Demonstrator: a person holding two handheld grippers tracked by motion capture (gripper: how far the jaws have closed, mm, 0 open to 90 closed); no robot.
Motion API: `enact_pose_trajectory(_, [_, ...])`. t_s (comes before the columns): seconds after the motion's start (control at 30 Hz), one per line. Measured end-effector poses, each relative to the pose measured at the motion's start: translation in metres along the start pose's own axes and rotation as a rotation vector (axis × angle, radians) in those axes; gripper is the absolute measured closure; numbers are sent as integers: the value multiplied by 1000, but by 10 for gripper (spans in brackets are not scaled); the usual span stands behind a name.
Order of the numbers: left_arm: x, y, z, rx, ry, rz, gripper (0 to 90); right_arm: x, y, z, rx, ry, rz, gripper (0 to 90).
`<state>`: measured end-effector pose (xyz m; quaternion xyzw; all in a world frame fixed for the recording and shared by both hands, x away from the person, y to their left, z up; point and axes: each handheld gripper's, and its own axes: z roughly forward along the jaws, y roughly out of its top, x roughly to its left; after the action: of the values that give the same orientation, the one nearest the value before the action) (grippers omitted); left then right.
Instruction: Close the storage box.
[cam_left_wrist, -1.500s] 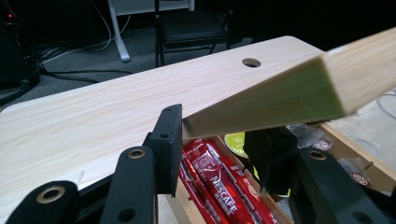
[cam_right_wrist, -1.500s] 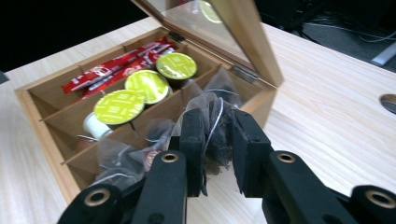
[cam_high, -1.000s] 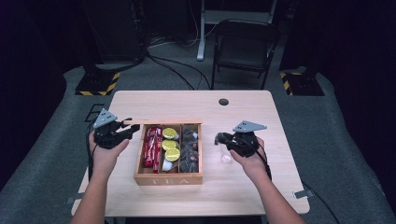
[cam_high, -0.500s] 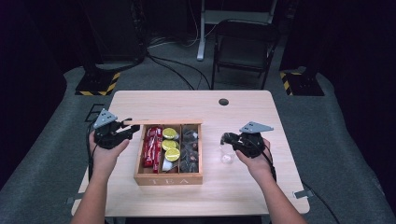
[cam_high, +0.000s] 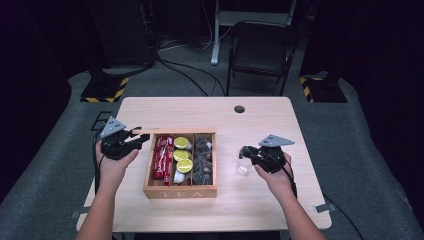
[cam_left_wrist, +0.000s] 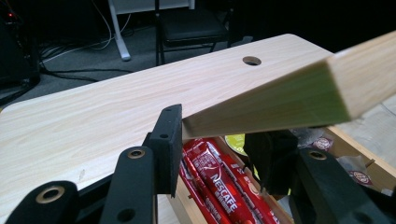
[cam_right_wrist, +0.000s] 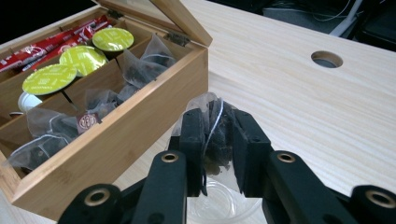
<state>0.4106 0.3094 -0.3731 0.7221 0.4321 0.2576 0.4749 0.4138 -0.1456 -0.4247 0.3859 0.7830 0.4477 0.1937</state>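
From the high view, the wooden tea box (cam_high: 180, 186) sits mid-bench (cam_high: 210, 112). The left gripper (cam_high: 131, 141) is at the box's left rear corner, holding up its lid (cam_high: 145, 131); the right gripper (cam_high: 246, 153) hangs to the box's right, over a small clear cup (cam_high: 243, 167).

In the left gripper view, the fingers (cam_left_wrist: 169, 140) are clenched on the lid's edge (cam_left_wrist: 275, 100), above red sachets (cam_left_wrist: 219, 179) inside the box.

In the right gripper view, the fingers (cam_right_wrist: 194, 140) pinch a tea bag (cam_right_wrist: 215, 135) just right of the box (cam_right_wrist: 140, 121), directly above the cup (cam_right_wrist: 224, 203).
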Motion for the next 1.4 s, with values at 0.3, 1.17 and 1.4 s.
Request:
enact_pose_trajectory(0.3, [0, -1, 0, 4, -3, 2, 571, 0, -6, 5, 19, -2, -9, 754])
enact_pose_trajectory(1.17, [-4, -5, -1, 13, 12, 12, 571, -3, -11, 10, 36, -11, 23, 676])
enact_pose_trajectory(1.4, [-4, -5, -1, 14, 11, 12, 571, -5, -2, 5, 8, 18, 38, 608])
